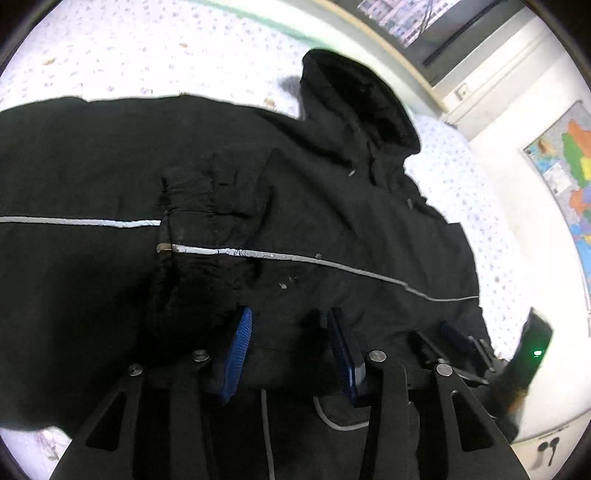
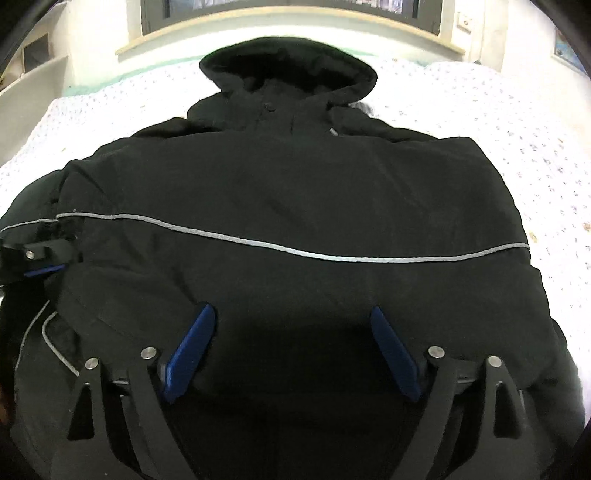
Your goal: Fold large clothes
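1. Blue ribbed pads line the left claw (image 1: 290, 325); its jaws stand partly apart over dark fabric, and nothing is visibly pinched between them.
2. Blue pads on the right claw (image 2: 291, 325) stand wide apart, gripping nothing, hovering just over the lower part of the garment.
3. Under both claws lies the black hooded jacket (image 2: 295, 206), spread front-up on the bed, hood (image 2: 291, 62) pointing away toward the window sill (image 2: 288, 27).
4. One sleeve cuff (image 1: 192, 214) is folded across the body, seen from the left wrist; the grey reflective stripe (image 2: 295, 251) runs across the chest.
5. Handling, as a judgement: the shell looks padded and soft, fairly bulky, likely a little slippery, so a thin pinch may slide off. A thick seam or the bottom hem seems the better hold, one claw at each corner, so the weight lifts evenly.
6. Beneath it, the white flower-print bedspread (image 1: 147, 48) covers the bed.
7. Farther out, a coloured wall map (image 1: 569, 162) hangs on the wall; its lettering is too small to read. No brand or label shows on the jacket.
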